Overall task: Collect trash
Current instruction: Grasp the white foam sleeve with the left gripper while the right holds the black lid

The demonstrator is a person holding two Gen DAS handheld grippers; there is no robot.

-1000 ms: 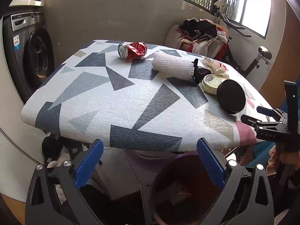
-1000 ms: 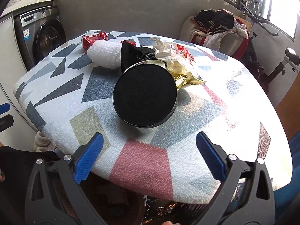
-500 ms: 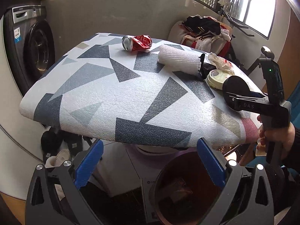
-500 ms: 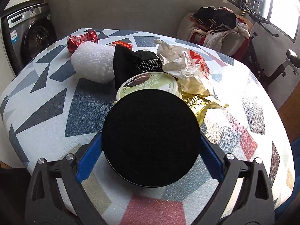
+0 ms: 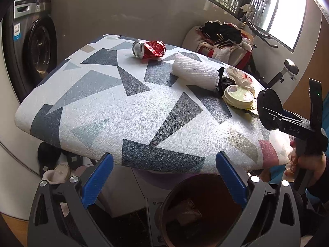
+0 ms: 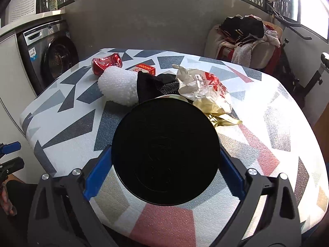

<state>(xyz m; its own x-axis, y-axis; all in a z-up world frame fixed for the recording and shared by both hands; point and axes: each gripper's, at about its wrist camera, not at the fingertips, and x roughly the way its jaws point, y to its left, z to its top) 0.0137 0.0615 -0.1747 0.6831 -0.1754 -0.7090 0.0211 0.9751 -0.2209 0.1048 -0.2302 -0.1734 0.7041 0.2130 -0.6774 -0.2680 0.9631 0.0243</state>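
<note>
Grey walls, barred windows and a dark front-loading washing machine [image 5: 35,47] frame the room around your desk [image 5: 115,111], which wears a white foam cover printed with grey, blue and pink triangles.

Your right gripper [image 6: 165,162] is pinching a flat black round lid [image 6: 165,151] between its blue fingers [image 6: 96,175]; both pads press against the lid's rim, and in the left wrist view the lid [image 5: 269,111] is off the cover, above the desk's right side.

Just behind the lid lies a round cream-coloured tub [image 5: 238,96], mostly hidden in the right wrist view. Next to it you have a crumpled white paper bag with red print [image 6: 205,88], a scrap of gold foil [image 6: 218,115] touching the bag, a black mesh cloth [image 6: 156,86], and a roll of white foam wrap [image 6: 119,86] resting against the cloth. Further back sit a crushed red drink can [image 6: 107,62] and a small red-and-white carton [image 6: 145,69].

Your left gripper [image 5: 164,177] hangs below the desk's near edge with its blue fingers [image 5: 97,177] spread wide and nothing between them. Under it stands a round brown waste bin [image 5: 174,197] with some crumpled scraps inside. A pile of clothes [image 5: 222,37] sits on a chair behind the desk.
</note>
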